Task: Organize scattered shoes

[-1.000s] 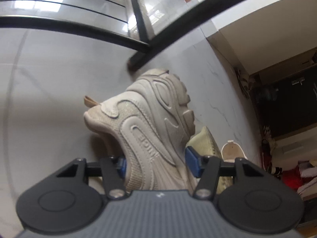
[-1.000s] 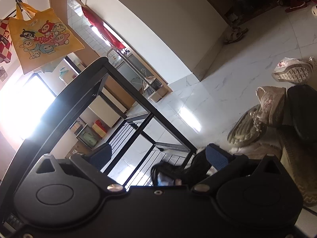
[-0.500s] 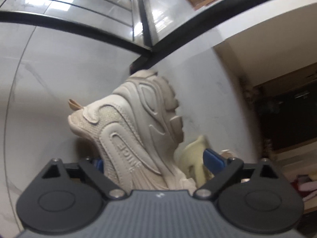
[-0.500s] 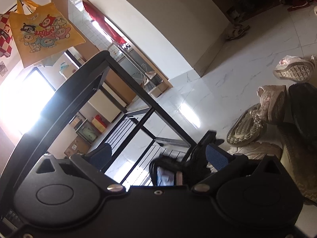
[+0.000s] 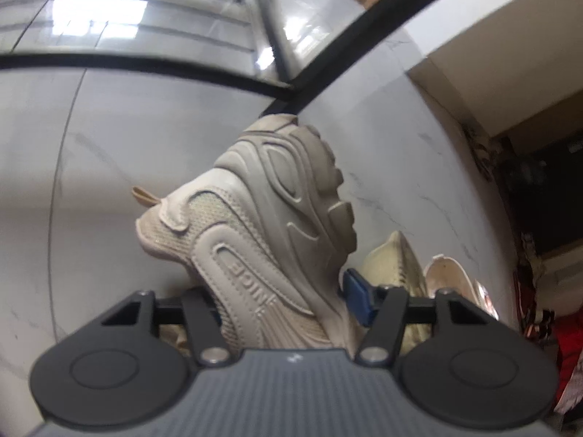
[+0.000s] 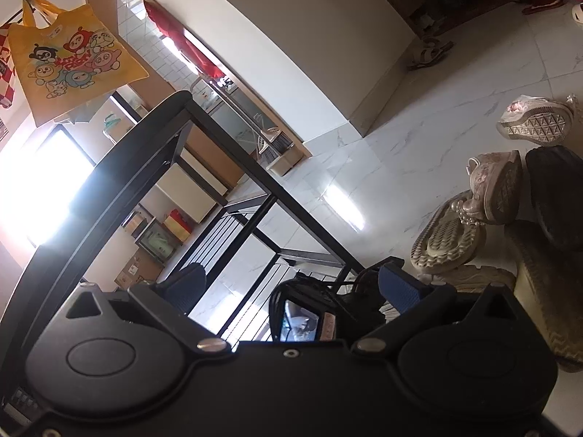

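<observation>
Lifted and turned since a second ago, the beige sneaker (image 5: 262,233) now shows more of its chunky sole, gripped between the left gripper (image 5: 284,298) fingers.
Its heel points ahead of the fingertips toward the black rack (image 5: 153,65); a loose side pinch could let it twist out and drop onto the yellow shoe (image 5: 397,266) just beyond the blue pad (image 5: 359,291). The right gripper (image 6: 291,284) stands wide, empty, above the left one's camera.

White marble-veined floor tiles (image 6: 419,153), glossy with window glare. Black metal rack frame (image 6: 233,153) at left. Cream wall (image 6: 309,47). Yellow cartoon tote bag (image 6: 73,65) hangs upper left. Bright window (image 6: 47,196) behind, overexposed.
</observation>
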A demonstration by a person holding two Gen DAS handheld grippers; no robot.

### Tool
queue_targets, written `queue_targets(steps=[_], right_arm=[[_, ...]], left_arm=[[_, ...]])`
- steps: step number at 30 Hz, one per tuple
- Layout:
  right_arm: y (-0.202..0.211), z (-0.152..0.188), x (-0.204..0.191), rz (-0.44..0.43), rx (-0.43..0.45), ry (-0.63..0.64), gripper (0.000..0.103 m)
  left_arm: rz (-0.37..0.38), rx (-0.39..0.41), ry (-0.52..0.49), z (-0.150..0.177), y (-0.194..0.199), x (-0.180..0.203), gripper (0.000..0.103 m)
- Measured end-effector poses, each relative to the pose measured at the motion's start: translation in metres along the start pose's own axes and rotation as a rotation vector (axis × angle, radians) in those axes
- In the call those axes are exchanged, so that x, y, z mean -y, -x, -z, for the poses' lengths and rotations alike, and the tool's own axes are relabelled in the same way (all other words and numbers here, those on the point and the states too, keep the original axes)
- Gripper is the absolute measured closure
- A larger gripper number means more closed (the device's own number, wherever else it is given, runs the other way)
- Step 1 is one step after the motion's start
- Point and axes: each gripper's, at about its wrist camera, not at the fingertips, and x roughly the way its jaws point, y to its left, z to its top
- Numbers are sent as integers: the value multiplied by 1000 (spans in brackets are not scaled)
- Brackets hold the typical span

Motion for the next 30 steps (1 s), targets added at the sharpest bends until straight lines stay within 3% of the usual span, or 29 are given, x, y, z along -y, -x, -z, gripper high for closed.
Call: queue_targets(steps=[1,4,10,17,21,27,30], right_arm=[[1,0,0,0,5,2,0],[2,0,-2,0,8,11,0],[4,0,-6,8,26,33,0],[3,-1,-2,31,17,8,0],[2,-2,0,44,11,-7,0],[0,-5,5,72,10,-28,0],[0,-9,9,94,8,-45,0]], left_arm=[[43,-1,-26,-4,7,5,68],[74,-11,-71,-14,18,15,73],[8,-10,0,-10,22,-10,71],[-23,-22,-8,12,60,-50,71],[-72,3,5,20,78,-75,64],[-181,25,-156,22,99,-82,63],[-199,23,-204,23,115,-87,63]])
